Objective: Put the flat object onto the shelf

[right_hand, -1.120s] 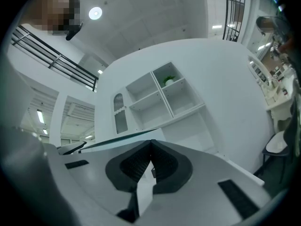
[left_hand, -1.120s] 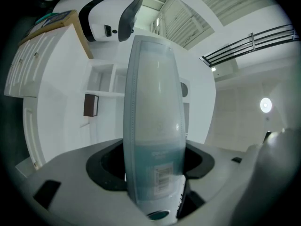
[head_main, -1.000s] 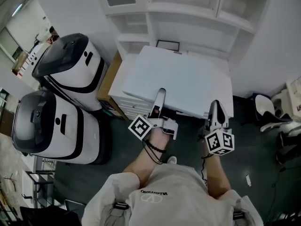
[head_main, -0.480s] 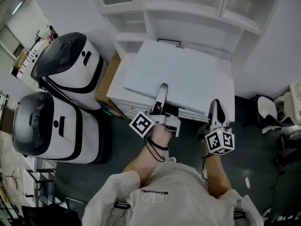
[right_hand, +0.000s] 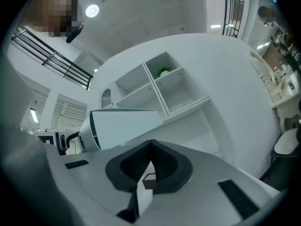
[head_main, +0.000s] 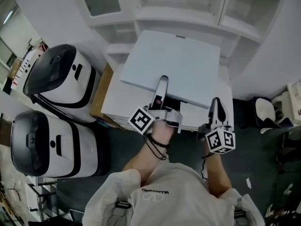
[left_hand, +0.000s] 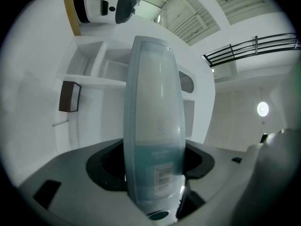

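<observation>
Panel (head_main: 175, 62): flat, white, raised above a white stack (head_main: 115, 108); its far edge is near the shelf (head_main: 188, 15) but not on it.
Left gripper (head_main: 162, 83): jaws clamped on the panel's near edge; in the left gripper view the panel (left_hand: 153, 126) runs edge-on between them.
Right gripper (head_main: 215, 105): jaws pressed together with nothing between, at the panel's near right corner; contact unclear.
Left side: two white-and-black machines (head_main: 56, 74).

Flat object (head_main: 174, 62): smooth white faces with slight sheen; pale blue-green edge, plastic-looking. Shelf (head_main: 188, 14): matt white painted board. Machines (head_main: 59, 79): glossy white and black plastic shells. Right gripper (right_hand: 150, 145): matt grey plastic body, ribbed black pads (right_hand: 131, 166). Floor (head_main: 254, 149): dark, matt.
</observation>
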The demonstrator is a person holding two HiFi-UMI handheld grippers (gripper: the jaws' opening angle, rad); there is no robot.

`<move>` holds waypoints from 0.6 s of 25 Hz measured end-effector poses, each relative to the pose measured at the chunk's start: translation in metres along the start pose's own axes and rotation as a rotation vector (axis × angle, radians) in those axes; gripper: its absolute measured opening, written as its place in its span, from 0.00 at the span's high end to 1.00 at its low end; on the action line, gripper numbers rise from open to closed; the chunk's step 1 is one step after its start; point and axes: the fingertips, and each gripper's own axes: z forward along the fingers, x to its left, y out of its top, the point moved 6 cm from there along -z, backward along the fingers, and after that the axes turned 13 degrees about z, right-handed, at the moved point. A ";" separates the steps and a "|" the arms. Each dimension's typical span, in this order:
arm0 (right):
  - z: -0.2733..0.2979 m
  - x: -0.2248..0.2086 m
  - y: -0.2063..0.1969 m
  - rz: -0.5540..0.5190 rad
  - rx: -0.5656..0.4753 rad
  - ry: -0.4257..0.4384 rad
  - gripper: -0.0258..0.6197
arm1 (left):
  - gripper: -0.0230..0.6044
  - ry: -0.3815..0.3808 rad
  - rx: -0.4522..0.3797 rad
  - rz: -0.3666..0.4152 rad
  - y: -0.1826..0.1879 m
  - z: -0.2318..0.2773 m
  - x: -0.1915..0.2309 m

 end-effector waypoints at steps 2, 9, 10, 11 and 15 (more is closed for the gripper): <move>0.017 0.005 0.006 -0.003 -0.029 0.004 0.94 | 0.47 -0.016 0.004 -0.004 0.008 0.020 0.001; 0.067 0.028 0.018 -0.069 -0.120 0.023 0.94 | 0.47 -0.071 0.013 -0.006 0.036 0.081 0.008; 0.072 0.029 0.017 -0.069 -0.124 0.020 0.94 | 0.47 -0.076 0.017 -0.008 0.038 0.088 0.009; 0.076 0.029 0.016 -0.066 -0.130 0.017 0.94 | 0.47 -0.080 0.021 -0.012 0.040 0.095 0.010; 0.090 0.033 0.014 -0.071 -0.150 0.010 0.94 | 0.47 -0.097 0.034 -0.012 0.042 0.119 0.014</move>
